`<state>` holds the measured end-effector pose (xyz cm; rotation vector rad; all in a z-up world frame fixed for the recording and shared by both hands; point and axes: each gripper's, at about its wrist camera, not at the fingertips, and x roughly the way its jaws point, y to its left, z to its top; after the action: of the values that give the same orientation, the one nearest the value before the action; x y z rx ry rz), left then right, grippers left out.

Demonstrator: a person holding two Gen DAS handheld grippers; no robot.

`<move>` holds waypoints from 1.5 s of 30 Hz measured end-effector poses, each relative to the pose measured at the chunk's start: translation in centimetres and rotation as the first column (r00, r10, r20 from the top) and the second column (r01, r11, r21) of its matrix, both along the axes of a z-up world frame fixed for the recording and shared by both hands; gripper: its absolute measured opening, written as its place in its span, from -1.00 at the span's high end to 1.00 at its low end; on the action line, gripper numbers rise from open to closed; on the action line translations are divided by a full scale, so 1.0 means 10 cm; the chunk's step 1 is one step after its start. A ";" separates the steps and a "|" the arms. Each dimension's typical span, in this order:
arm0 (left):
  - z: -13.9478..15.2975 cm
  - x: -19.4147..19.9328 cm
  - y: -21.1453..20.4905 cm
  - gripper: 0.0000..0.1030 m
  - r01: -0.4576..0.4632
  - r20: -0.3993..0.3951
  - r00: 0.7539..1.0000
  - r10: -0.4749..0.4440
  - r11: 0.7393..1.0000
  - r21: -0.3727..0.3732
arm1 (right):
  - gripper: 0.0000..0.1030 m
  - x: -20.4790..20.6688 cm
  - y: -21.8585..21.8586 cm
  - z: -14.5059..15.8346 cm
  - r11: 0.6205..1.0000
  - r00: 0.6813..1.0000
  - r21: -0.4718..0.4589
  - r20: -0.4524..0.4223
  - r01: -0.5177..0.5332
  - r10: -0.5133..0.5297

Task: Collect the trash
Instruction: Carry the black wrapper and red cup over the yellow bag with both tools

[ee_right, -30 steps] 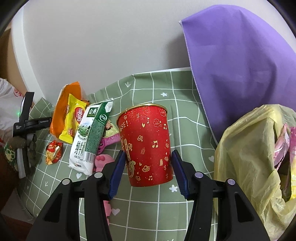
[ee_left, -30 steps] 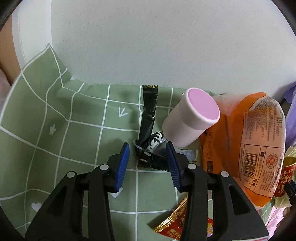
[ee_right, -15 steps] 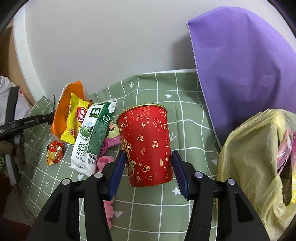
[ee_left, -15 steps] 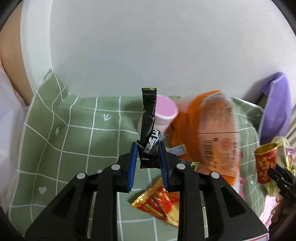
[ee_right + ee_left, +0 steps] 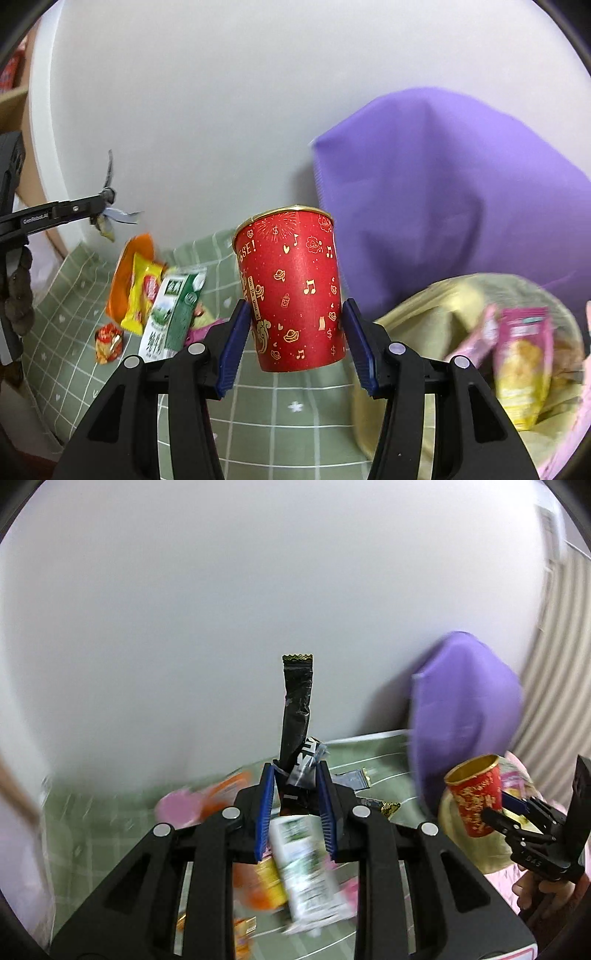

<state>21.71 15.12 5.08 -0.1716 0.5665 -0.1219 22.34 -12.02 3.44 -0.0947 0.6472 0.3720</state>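
- Since a second ago the left gripper [image 5: 295, 790] has come up off the green checked cloth [image 5: 258, 410] with the black wrapper [image 5: 297, 716] in its jaws, and the right gripper [image 5: 293, 338] has risen a little with the red paper cup [image 5: 295, 291]; the litter below the left gripper now shows blurred.
- The left gripper is clenched on the crumpled lower end of the black wrapper, whose long strip stands up past the blue pads [image 5: 265, 808] against the white wall [image 5: 221, 609].
- The right gripper grasps the red paper cup by its lower sides, upright and clear of the cloth (its gold rim faces up).
- From the left wrist view, the cup and right gripper show at the far right, with a hand [image 5: 543, 897] under the gripper's body.
- Below and left of the cup lie a green-and-white milk carton [image 5: 173, 314], a yellow snack packet [image 5: 142, 295] on an orange bag [image 5: 127, 273], and a small red-and-gold wrapper [image 5: 109, 341] nearer the left edge.
- To the right of the cup sits an open yellow trash bag [image 5: 424, 332] already holding a pink snack packet [image 5: 521, 362].
- A purple cloth [image 5: 443, 192] rises behind the bag, against the wall.
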 end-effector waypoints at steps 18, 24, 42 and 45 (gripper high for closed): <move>0.22 0.34 -2.14 0.57 0.488 0.035 0.872 -0.489 0.872 0.045 | 0.06 -0.38 -1.65 0.55 0.930 0.921 0.021 0.135 0.367 -0.367; 0.07 0.42 -2.69 0.57 0.618 -0.031 0.786 -0.618 0.786 0.002 | 0.06 -0.40 -2.09 0.55 0.901 0.894 0.046 0.116 0.431 -0.433; -0.65 0.76 -3.28 0.56 0.673 -0.242 0.720 -0.651 0.739 0.015 | 0.07 0.48 -1.92 -0.38 0.964 0.945 -0.122 -0.203 0.235 -0.256; -0.68 0.78 -3.28 0.56 0.671 -0.238 0.721 -0.650 0.742 0.006 | 0.07 0.42 -1.95 -0.42 0.960 0.936 -0.121 -0.222 0.252 -0.274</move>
<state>29.49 -17.64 -1.69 0.1235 0.8408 -0.7910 26.52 -31.56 -0.75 -0.0492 0.9020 0.0938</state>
